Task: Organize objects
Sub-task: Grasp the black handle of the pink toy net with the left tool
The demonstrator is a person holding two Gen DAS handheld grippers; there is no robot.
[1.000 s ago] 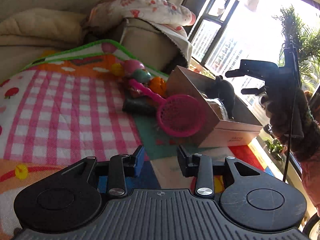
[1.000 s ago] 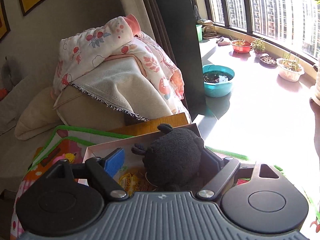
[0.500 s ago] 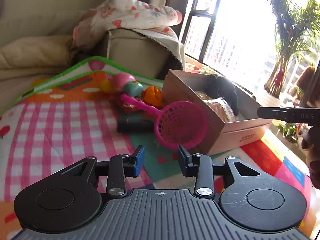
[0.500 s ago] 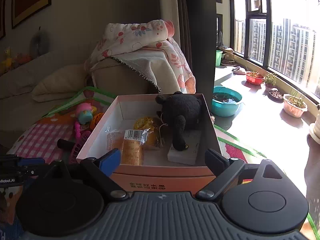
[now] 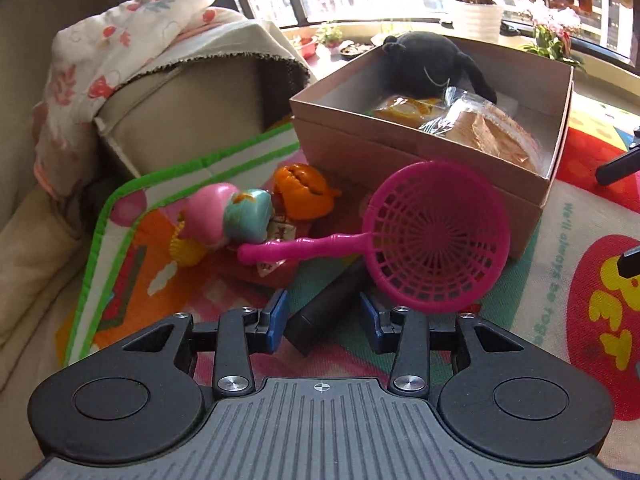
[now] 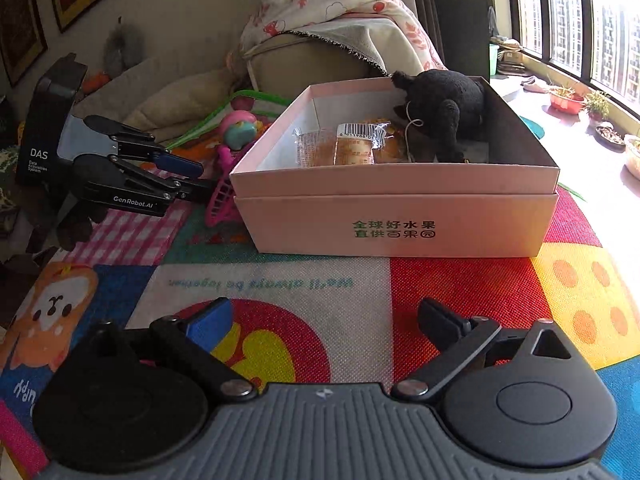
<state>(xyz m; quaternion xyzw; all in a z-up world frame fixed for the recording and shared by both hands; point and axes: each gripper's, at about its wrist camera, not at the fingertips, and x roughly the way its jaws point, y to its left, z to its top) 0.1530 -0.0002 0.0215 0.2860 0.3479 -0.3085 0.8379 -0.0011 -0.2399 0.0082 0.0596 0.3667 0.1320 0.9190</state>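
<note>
box (image 6: 394, 216): pale pink cardboard, open-topped, green printed characters on its near wall; sits on the mat straight ahead of the right gripper (image 6: 325, 318), ahead and to the right of the left gripper (image 5: 322, 318).
black plush (image 6: 444, 110): slumped in the box's far right corner.
wrapped snacks (image 6: 352, 146): clear packets with a barcode label, lying flat in the box.
pink strainer (image 5: 436, 240): basket tilted against the box's outer wall, handle pointing left; just ahead of the left gripper.
black cylinder (image 5: 326, 308): lying on the mat, near end between the left gripper's spread fingers.
small toys (image 5: 240, 216): pink-and-teal and orange, clustered beyond the strainer handle.
</note>
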